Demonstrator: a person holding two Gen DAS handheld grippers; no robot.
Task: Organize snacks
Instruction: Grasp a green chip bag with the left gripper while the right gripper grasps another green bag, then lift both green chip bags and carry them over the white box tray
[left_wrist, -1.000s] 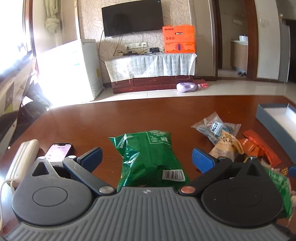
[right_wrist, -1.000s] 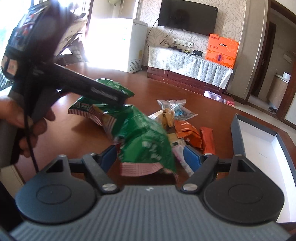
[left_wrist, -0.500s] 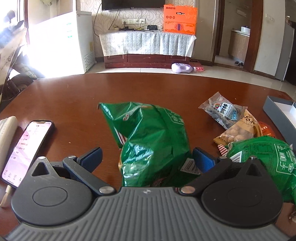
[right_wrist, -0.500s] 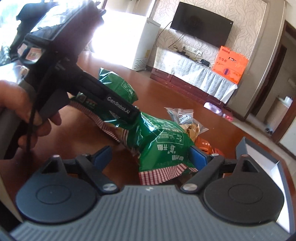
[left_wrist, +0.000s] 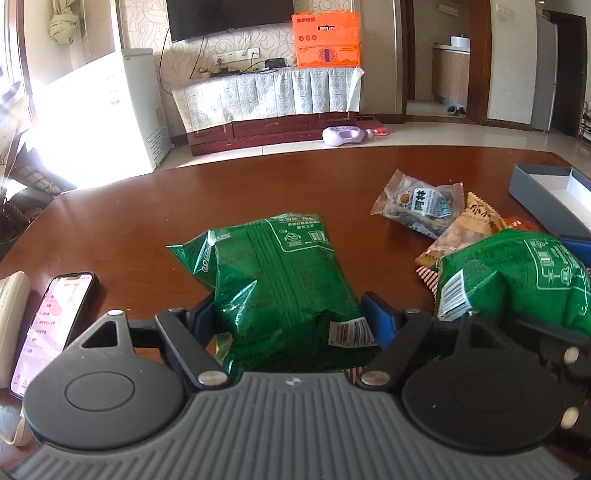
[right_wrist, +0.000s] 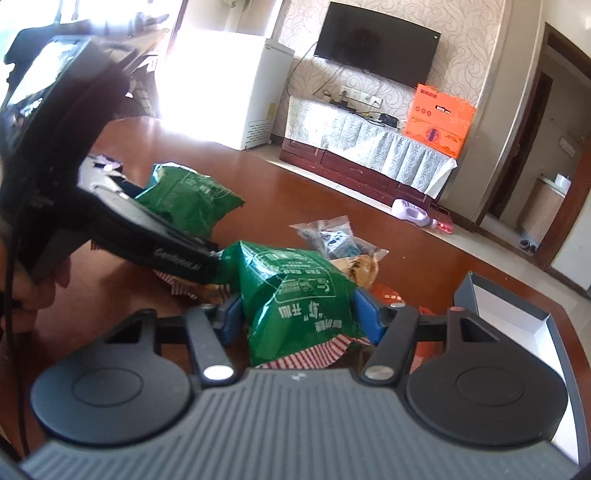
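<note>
Snacks lie on my table (left_wrist: 122, 206). My left gripper (left_wrist: 288, 317) has its jaws closing, both pads against one green bag (left_wrist: 280, 280). My right gripper (right_wrist: 297, 317) has its jaws closing, pads pressed on a second green bag (right_wrist: 295, 295). Beyond it lie a clear packet (left_wrist: 417, 203), a tan packet (left_wrist: 465, 229) and an orange packet (right_wrist: 388, 291). An open box (right_wrist: 517, 317) sits at right. A phone (left_wrist: 55, 317) lies at left. A hand (right_wrist: 40, 288) holds the left gripper.
</note>
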